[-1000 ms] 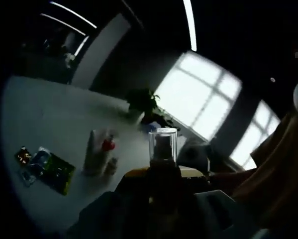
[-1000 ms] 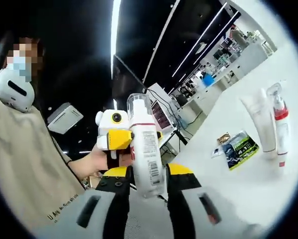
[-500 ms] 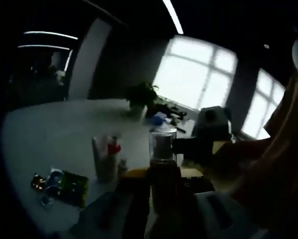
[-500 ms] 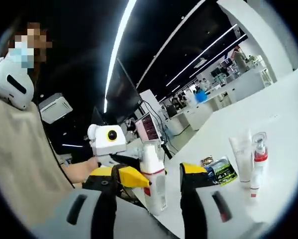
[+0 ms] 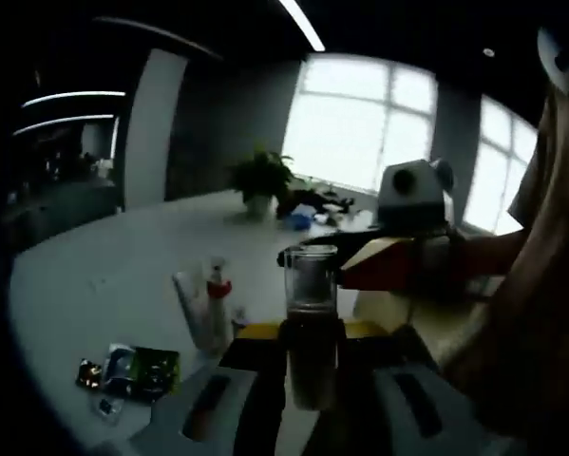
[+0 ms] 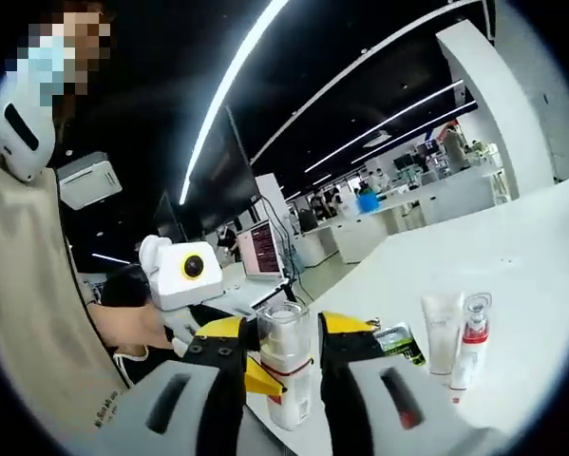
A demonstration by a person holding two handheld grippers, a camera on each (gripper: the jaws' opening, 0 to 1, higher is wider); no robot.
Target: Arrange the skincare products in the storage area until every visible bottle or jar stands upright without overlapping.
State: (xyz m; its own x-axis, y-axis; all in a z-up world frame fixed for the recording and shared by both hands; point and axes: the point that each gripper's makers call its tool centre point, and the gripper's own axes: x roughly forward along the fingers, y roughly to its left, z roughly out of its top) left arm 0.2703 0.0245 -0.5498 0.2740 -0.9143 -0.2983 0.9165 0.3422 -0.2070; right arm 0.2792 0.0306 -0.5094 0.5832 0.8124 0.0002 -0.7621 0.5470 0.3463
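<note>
- The bottle [image 6: 286,366] is upright between both pairs of tongs, above the near edge of the white table [image 6: 540,285]; whether its base touches the top I cannot tell.
- The right gripper [image 6: 282,370] has its jaws closed on the bottle's white body just under the cap.
- The left gripper [image 5: 308,356] also seems to be pinching the same bottle (that view is dim, so this is a judgement); its yellow tip shows against the bottle in the right gripper view.
- The bottle is a slim white cylinder with a red band, a printed label and a clear, hard plastic cap [image 5: 310,275]. I would judge it light and stiff, smooth enough to slip in a weak grip, and top-heavy enough to tip.
- The safest hold looks to be on the opaque body below the band, not the clear cap, which could pull off.
- Further along the table stand a white tube [image 6: 441,331] on its cap and a small red-collared pump bottle [image 6: 468,342], just beside each other, both upright.
- Flat glossy sachets [image 6: 396,342] lie near them, soft and foil-like.
- A potted plant [image 5: 258,180] sits at the far edge.
</note>
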